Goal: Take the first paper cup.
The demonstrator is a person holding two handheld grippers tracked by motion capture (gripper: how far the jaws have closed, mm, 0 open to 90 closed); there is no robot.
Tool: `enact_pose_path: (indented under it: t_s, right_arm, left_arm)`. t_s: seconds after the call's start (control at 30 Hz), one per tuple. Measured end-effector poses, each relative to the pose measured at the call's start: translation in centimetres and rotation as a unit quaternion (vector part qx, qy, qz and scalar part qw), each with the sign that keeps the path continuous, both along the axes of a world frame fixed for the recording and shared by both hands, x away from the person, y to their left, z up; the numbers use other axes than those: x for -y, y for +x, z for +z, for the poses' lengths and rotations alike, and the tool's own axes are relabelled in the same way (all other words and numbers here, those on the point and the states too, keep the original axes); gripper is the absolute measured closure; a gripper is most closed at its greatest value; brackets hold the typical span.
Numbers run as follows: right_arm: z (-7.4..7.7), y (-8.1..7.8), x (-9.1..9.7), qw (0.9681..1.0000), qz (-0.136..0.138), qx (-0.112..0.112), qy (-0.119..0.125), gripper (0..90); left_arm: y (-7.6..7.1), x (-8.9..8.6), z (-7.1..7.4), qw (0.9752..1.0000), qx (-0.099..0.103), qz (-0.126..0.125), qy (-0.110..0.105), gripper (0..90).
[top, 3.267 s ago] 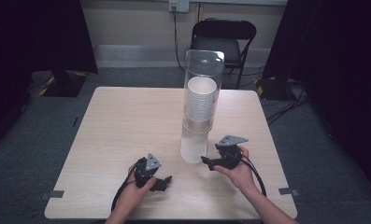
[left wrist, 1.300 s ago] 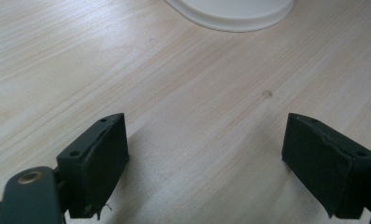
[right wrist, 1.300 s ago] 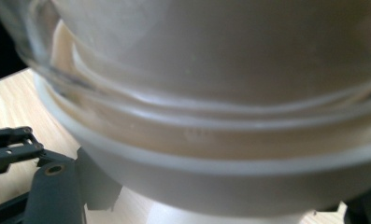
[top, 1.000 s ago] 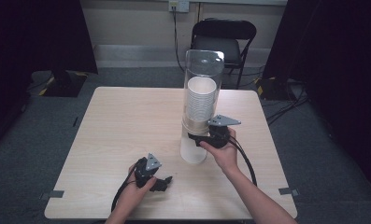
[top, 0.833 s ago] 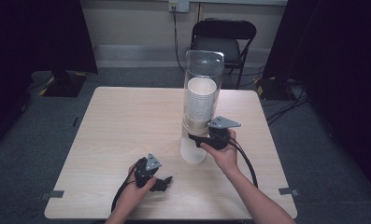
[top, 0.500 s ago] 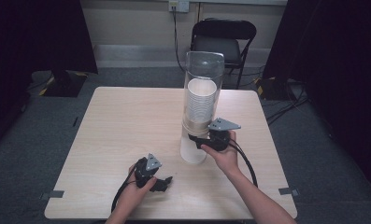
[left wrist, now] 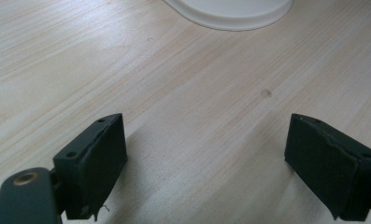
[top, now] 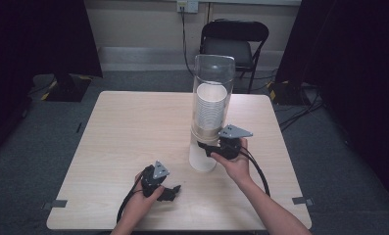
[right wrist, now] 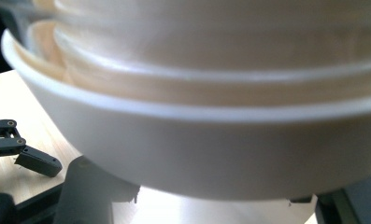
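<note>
On the table (top: 133, 127) the cup dispenser (top: 209, 122) stands right of centre, a chair (top: 233, 46) behind it.

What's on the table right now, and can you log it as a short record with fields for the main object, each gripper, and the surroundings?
main object: clear tube cup dispenser, upright on the table, with a stack of white cups inside
bottom cup: white cup sticking out below the stack
right gripper: shut on the white cup
left gripper: open, nothing between its jaws, low over the table
surroundings: black folding chair beyond the table
</note>
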State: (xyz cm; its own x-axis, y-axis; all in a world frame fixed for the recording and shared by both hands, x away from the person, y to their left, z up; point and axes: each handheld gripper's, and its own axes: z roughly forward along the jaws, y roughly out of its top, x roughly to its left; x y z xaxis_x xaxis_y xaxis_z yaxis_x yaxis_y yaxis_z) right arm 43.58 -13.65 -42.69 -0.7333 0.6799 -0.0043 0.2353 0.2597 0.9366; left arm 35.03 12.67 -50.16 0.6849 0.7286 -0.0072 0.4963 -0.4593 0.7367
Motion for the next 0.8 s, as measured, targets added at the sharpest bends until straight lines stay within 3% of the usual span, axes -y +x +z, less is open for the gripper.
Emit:
enact_pose_path:
  t_s: [0.8]
  right_arm:
    - [-0.36,-0.01,0.07,1.0,0.001,0.006,0.005,37.2]
  left_arm:
    - [-0.01,0.01,-0.01,1.0,0.0,0.001,-0.001,12.4]
